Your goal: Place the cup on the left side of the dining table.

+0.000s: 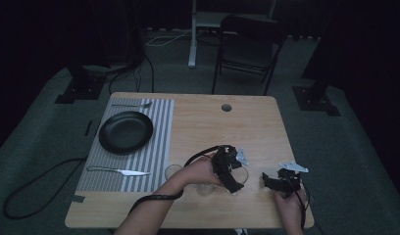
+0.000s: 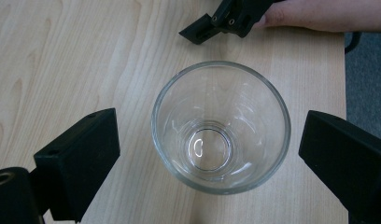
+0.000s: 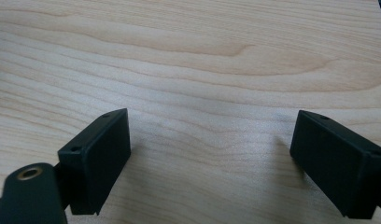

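A wooden table (image 1: 203, 122) carries a striped placemat (image 1: 159, 142) and a clear glass (image 2: 221, 127).

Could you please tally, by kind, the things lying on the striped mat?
Plate: 1
Fork: 1
Knife: 1
Total: 3

Left gripper (image 1: 236, 182): matte black plastic body, two blocky rectangular jaws with small screw holes, grey three-cornered top plate, black trailing cable. Right gripper (image 1: 267, 182): same build, brass-ringed hole beside one jaw. Forearms bare, unsleeved.
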`<state>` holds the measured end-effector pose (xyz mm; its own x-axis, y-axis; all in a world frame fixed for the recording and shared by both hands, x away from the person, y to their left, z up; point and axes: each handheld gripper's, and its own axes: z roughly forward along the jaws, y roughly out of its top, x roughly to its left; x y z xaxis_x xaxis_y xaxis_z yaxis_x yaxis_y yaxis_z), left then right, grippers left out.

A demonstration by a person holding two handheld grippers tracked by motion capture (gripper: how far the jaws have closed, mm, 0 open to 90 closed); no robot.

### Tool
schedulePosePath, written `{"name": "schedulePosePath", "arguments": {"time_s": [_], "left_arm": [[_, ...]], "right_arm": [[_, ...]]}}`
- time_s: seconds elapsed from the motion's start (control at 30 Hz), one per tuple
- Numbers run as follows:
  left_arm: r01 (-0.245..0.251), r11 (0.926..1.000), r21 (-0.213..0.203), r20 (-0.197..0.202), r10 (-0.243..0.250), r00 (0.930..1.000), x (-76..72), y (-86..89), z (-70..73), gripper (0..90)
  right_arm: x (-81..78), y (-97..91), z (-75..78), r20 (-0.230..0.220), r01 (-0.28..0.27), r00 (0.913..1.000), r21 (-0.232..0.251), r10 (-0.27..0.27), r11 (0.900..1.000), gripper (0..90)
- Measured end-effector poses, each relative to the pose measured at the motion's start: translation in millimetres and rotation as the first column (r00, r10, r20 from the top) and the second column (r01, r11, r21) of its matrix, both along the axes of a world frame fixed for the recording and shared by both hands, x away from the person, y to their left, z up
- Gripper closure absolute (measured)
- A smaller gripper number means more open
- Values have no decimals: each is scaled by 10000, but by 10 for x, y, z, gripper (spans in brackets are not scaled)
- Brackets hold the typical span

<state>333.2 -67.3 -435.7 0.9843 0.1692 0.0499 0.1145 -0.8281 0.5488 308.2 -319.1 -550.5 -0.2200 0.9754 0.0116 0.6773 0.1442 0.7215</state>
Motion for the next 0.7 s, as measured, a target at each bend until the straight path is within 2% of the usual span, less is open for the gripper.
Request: {"name": "schedulePosePath", "arguments": {"time_s": [0.13, 0.27, 0.37, 0.7], "left_arm": [[61, 9990, 437, -27, -59, 10000, 8, -55, -35, 59], [53, 9979, 641, -34, -51, 10000, 14, -88, -51, 66], [16, 9953, 972, -117, -5, 9999, 29, -155, -66, 67], [-37, 9843, 1763, 53, 28, 10000, 36, -276, -97, 67]], "right_arm": [[0, 0, 0, -1, 0, 10000, -1, 0, 10000, 118], [0, -1, 0, 0, -8, 10000, -10, 8, 10000, 118], [0, 0, 0, -1, -2, 10000, -4, 2, 10000, 119], [0, -1, 0, -6, -6, 10000, -7, 6, 10000, 119]]}}
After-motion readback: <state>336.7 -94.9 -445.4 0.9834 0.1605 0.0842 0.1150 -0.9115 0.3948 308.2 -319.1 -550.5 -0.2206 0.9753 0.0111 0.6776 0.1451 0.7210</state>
